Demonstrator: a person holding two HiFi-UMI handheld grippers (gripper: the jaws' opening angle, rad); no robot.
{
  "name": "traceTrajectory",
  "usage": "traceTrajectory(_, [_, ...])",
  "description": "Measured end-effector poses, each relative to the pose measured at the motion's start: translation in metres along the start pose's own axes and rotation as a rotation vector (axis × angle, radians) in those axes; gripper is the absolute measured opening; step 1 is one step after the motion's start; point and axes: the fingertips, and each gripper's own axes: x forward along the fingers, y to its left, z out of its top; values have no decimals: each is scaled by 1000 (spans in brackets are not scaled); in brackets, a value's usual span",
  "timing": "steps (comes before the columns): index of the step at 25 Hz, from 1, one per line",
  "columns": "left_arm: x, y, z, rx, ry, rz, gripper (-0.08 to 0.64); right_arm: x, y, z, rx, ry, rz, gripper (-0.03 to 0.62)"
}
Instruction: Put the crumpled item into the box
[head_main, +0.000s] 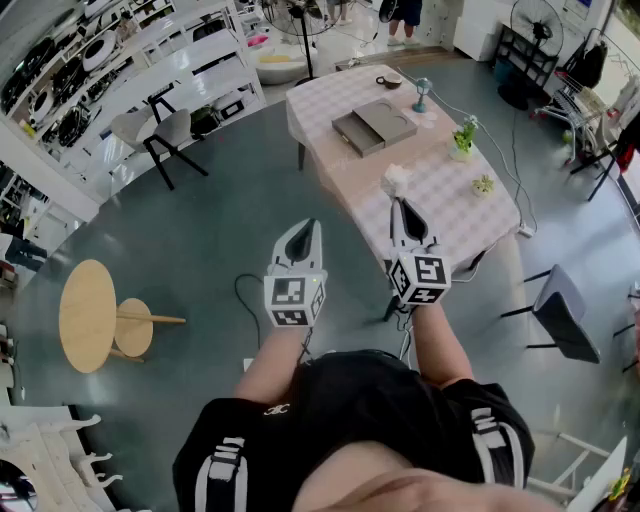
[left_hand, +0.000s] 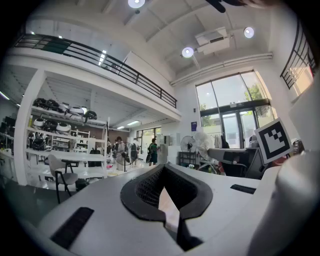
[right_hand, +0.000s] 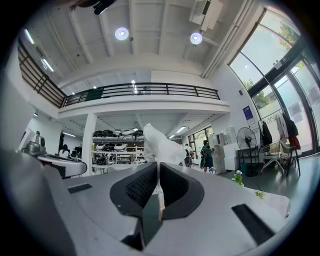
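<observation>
Left claw (head_main: 314, 226): tips drawn together, nothing held, over the floor at frame centre. The grey box (head_main: 372, 127) is seen on the checked surface (head_main: 450, 200), above and slightly left of the right claw (head_main: 398, 203), which is clamped on the white crumpled item (head_main: 396, 181).

head view steeply down; gripper views level

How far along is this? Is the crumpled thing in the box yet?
Not yet. Done: the crumpled white item has been picked up. In hand: the right gripper pinches it in its jaws, short of the open grey box farther along the table. Left: carry it over the box and let go. The left gripper holds nothing.
</observation>
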Motion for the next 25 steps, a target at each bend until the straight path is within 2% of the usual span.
traceTrajectory(8, [-8,9,-4,1,6,-5,-11,-2,8,-2,-2,-17,-3,21])
traceTrajectory(18, [-28,58,-13,43,10,-43,-10,12,48,-10,-38,-16,-43,21])
traceTrajectory(25, [-36,96,-18,33,16,-43,-9,26,67,-14,-29,-13,-83,21])
